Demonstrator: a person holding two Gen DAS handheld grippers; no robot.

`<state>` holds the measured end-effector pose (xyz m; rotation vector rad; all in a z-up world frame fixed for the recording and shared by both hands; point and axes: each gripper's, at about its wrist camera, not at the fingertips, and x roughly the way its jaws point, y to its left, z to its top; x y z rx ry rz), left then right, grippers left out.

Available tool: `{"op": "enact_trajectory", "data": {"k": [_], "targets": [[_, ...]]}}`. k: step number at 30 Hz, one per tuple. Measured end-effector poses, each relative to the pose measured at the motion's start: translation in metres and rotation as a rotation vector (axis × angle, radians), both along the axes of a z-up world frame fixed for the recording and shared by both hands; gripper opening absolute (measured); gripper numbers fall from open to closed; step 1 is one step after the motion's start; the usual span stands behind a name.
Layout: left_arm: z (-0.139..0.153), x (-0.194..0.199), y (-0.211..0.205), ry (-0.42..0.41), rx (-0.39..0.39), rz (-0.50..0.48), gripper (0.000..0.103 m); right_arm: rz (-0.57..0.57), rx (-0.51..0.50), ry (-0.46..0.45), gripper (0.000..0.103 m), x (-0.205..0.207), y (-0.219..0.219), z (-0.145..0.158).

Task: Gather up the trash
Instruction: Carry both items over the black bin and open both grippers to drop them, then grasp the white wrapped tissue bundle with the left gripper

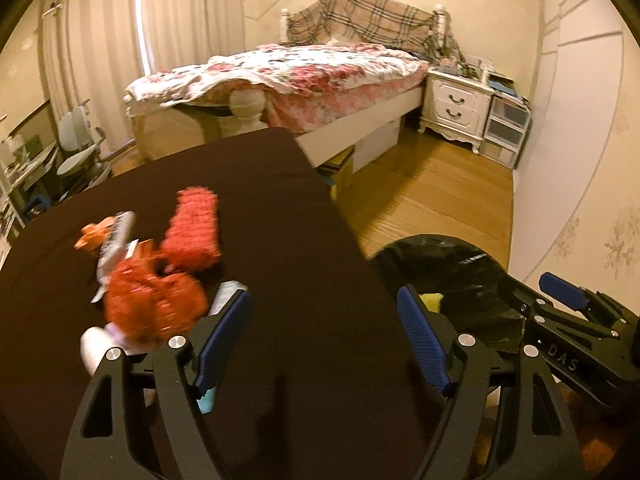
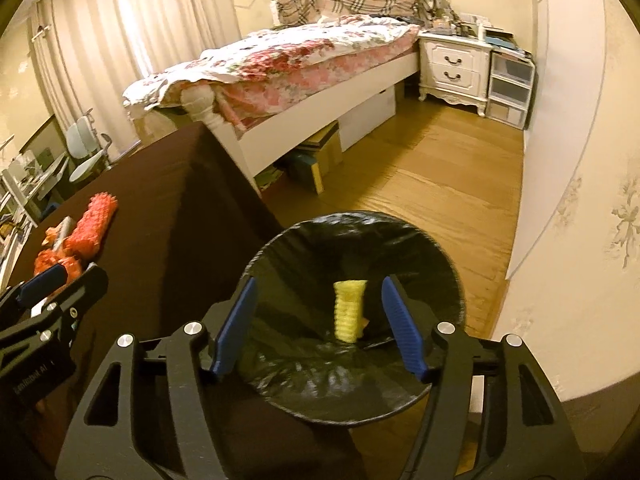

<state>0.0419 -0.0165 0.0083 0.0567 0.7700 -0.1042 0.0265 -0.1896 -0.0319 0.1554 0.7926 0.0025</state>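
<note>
On the dark brown table (image 1: 280,200) lies a heap of trash: a red foam net (image 1: 194,228), a crumpled orange wrapper (image 1: 152,304), a small orange scrap (image 1: 94,236) and a silver strip (image 1: 116,244). My left gripper (image 1: 324,292) hovers open over bare tabletop just right of the heap, with nothing between its fingers. Over the bin lined with a black bag (image 2: 360,224), my right gripper (image 2: 319,280) stands open. A yellow foam piece (image 2: 350,312) is down inside the bag, apart from both pads. From the right wrist view, the red net (image 2: 96,220) lies at far left.
A bed (image 2: 304,60) with a floral quilt stands behind the table, boxes under it. A white nightstand (image 2: 452,68) and plastic drawers (image 2: 510,88) are at the back right. Wooden floor (image 2: 440,176) runs between bed and wall. A desk and chair (image 1: 80,148) stand at left.
</note>
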Motion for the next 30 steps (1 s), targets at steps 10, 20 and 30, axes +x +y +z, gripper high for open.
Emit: {"op": "enact_trajectory", "data": {"k": [10, 20, 30], "targets": [[0.008, -0.025, 0.060, -0.011, -0.012, 0.122, 0.075, 0.108, 0.005, 0.011, 0.065, -0.005, 0.054, 0.004], [-0.006, -0.046, 0.115, 0.026, -0.033, 0.223, 0.075, 0.202, -0.006, 0.018, 0.070, -0.012, 0.101, 0.008], [-0.017, -0.048, 0.134, 0.047, -0.066, 0.246, 0.077, 0.258, -0.023, 0.041, 0.071, -0.014, 0.128, 0.001]]}}
